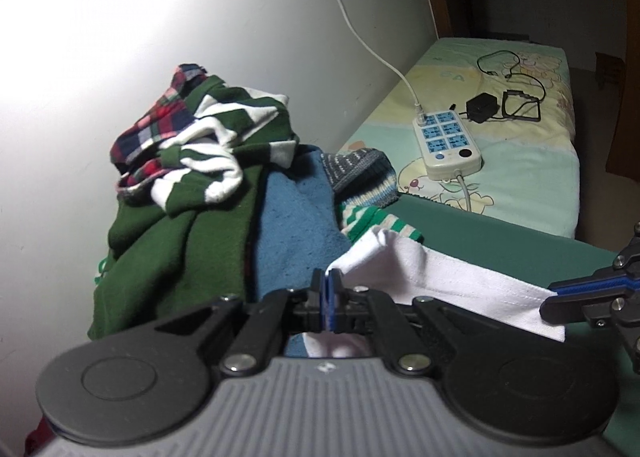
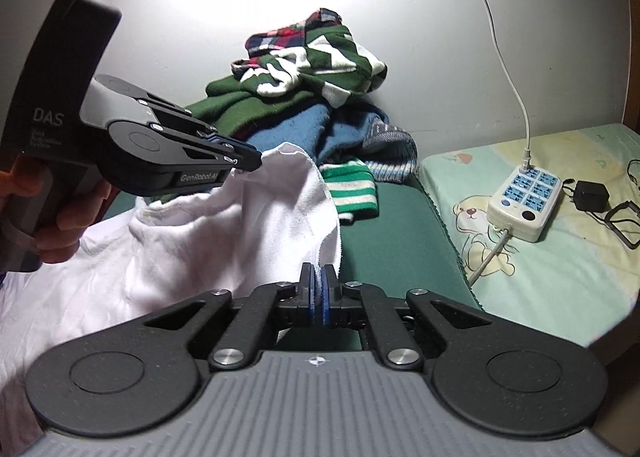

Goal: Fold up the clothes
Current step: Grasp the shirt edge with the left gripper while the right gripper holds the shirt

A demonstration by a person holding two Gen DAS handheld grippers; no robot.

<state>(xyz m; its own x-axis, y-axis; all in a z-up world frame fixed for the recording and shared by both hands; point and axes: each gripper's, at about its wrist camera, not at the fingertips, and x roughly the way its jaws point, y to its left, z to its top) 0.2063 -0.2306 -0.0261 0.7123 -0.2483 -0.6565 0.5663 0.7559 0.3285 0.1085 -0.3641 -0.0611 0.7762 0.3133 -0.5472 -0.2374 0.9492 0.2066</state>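
Note:
A white garment (image 2: pixel 224 217) hangs stretched between both grippers above the green surface (image 2: pixel 392 233). My left gripper (image 1: pixel 329 285) is shut on one edge of the white garment (image 1: pixel 440 281); in the right wrist view the left gripper (image 2: pixel 250 165) pinches the cloth at its upper corner, held by a hand (image 2: pixel 64 217). My right gripper (image 2: pixel 319 281) is shut on another edge of the same cloth; in the left wrist view the right gripper (image 1: pixel 554 297) clamps the cloth's hem at the right. Behind lies a pile of clothes (image 1: pixel 208 177).
The pile (image 2: pixel 312 89) of green, striped, plaid and blue garments leans against the white wall. A white power strip (image 2: pixel 524 201) with its cable, a black adapter (image 2: pixel 592 195) and wires lie on the patterned sheet (image 2: pixel 560 269) to the right.

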